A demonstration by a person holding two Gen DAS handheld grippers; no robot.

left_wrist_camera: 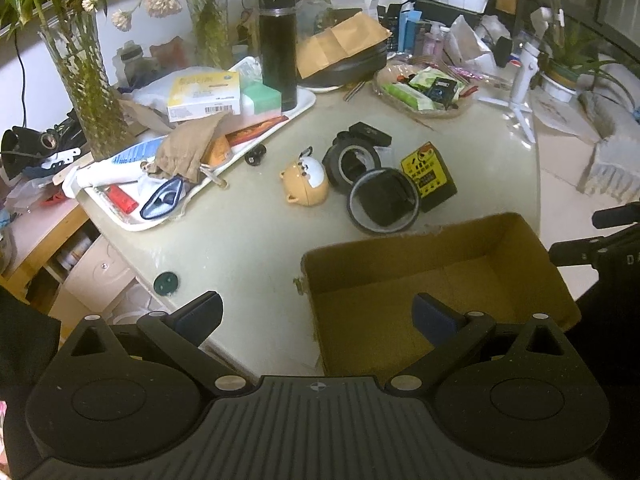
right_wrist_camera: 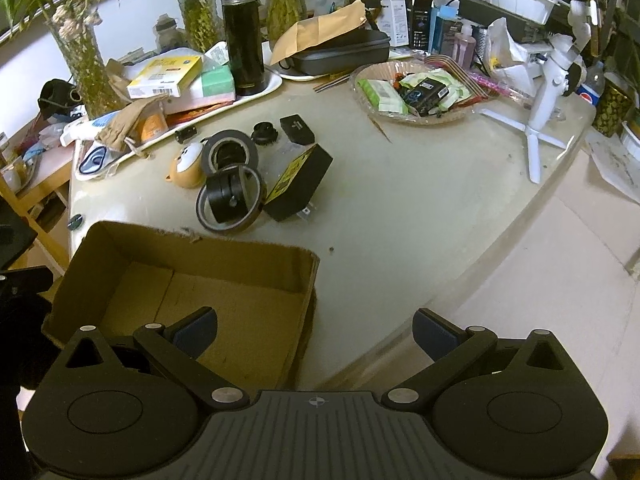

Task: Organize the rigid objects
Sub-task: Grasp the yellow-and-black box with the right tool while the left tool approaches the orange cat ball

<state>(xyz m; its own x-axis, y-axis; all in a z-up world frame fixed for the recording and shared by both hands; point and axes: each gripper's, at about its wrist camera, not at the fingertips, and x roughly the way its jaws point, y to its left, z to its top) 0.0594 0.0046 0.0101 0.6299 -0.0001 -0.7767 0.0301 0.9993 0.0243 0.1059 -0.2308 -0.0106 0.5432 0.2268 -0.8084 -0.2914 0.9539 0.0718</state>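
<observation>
An open cardboard box stands at the table's near edge with nothing inside. Beyond it lies a cluster: a tan bear-shaped case, a black tape roll, a clear-rimmed roll around a black cylinder, a black adapter with a yellow label and a small black block. My left gripper hangs open over the box's left wall. My right gripper is open above the box's right wall. Both hold nothing.
A white tray with boxes and a black flask sits behind left. A basket of packets and a white tripod stand are back right. Vases of plants line the far left.
</observation>
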